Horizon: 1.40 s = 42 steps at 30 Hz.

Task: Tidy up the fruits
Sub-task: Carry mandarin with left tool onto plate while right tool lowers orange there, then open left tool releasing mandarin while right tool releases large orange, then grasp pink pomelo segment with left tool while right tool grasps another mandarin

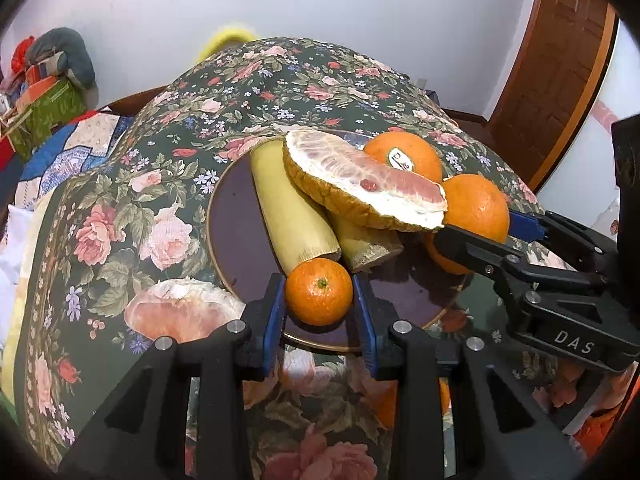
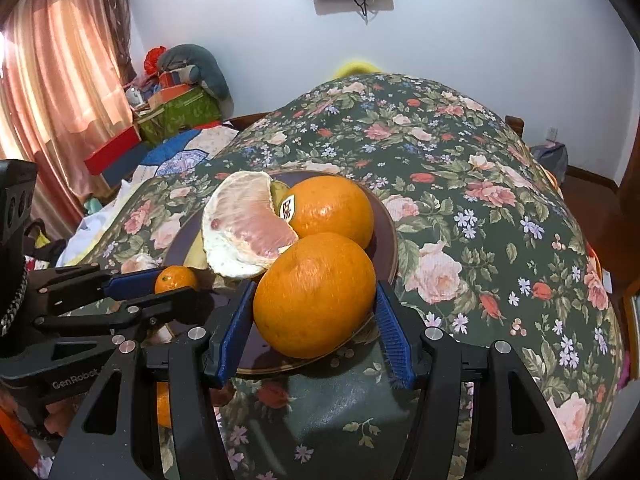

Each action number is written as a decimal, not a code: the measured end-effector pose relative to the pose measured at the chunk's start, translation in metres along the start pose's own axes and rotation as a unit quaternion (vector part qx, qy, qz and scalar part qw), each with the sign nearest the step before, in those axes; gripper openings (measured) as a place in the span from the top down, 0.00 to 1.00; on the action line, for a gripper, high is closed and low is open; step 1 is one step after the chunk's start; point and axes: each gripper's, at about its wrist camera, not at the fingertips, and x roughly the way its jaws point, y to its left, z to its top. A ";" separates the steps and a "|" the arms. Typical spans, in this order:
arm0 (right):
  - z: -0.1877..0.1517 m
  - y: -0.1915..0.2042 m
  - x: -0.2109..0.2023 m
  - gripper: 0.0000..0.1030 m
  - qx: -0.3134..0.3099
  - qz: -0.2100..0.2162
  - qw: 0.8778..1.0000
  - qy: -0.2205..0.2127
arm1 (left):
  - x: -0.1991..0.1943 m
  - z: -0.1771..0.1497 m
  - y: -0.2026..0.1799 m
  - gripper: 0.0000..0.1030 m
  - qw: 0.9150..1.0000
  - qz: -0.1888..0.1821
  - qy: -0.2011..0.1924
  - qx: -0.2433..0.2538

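A dark purple plate (image 1: 236,216) with a gold rim lies on the floral tablecloth. On it are two yellow bananas (image 1: 288,208), a peeled pomelo wedge (image 1: 360,184) and a stickered orange (image 1: 404,160). My left gripper (image 1: 319,286) is shut on a small mandarin (image 1: 319,292) over the plate's near edge. My right gripper (image 2: 314,292) is shut on a large orange (image 2: 316,296) at the plate's near rim (image 2: 384,224), beside the stickered orange (image 2: 332,212). In the right wrist view the left gripper (image 2: 160,290) reaches in from the left with the mandarin (image 2: 176,278).
A second pomelo piece (image 1: 180,308) lies on the tablecloth (image 1: 280,88) left of the plate. The cloth stretches far behind and to the right (image 2: 480,200). Boxes and bedding (image 2: 176,108) pile up at the back left, a wooden door (image 1: 560,72) stands at the right.
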 end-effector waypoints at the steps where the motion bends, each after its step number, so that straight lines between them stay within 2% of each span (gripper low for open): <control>1: 0.000 -0.001 0.001 0.46 0.001 0.002 1.000 0.002 | 0.001 0.000 -0.001 0.68 1.000 0.002 0.001 0.003; 12: 0.002 0.001 0.004 0.42 0.000 -0.005 1.000 0.014 | 0.002 0.003 0.002 0.65 1.000 -0.010 0.013 -0.010; 15: 0.002 0.002 0.002 0.34 0.001 -0.004 1.000 0.019 | -0.003 0.003 0.002 0.54 1.000 -0.015 0.017 -0.014; 19: 0.002 0.008 -0.007 0.32 -0.010 -0.011 1.000 0.017 | -0.017 0.004 0.003 0.49 1.000 -0.008 0.006 -0.014; 31: 0.008 0.027 -0.044 0.32 -0.030 -0.024 0.999 -0.010 | -0.071 -0.002 0.017 0.49 0.999 0.005 -0.024 -0.034; 38: 0.005 0.045 -0.065 0.32 -0.039 -0.019 0.999 -0.023 | -0.104 -0.013 0.024 0.45 0.998 0.018 -0.042 -0.037; 42: -0.004 0.056 -0.068 0.26 -0.047 -0.020 0.998 -0.022 | -0.117 -0.023 0.030 0.39 0.998 0.024 -0.048 -0.034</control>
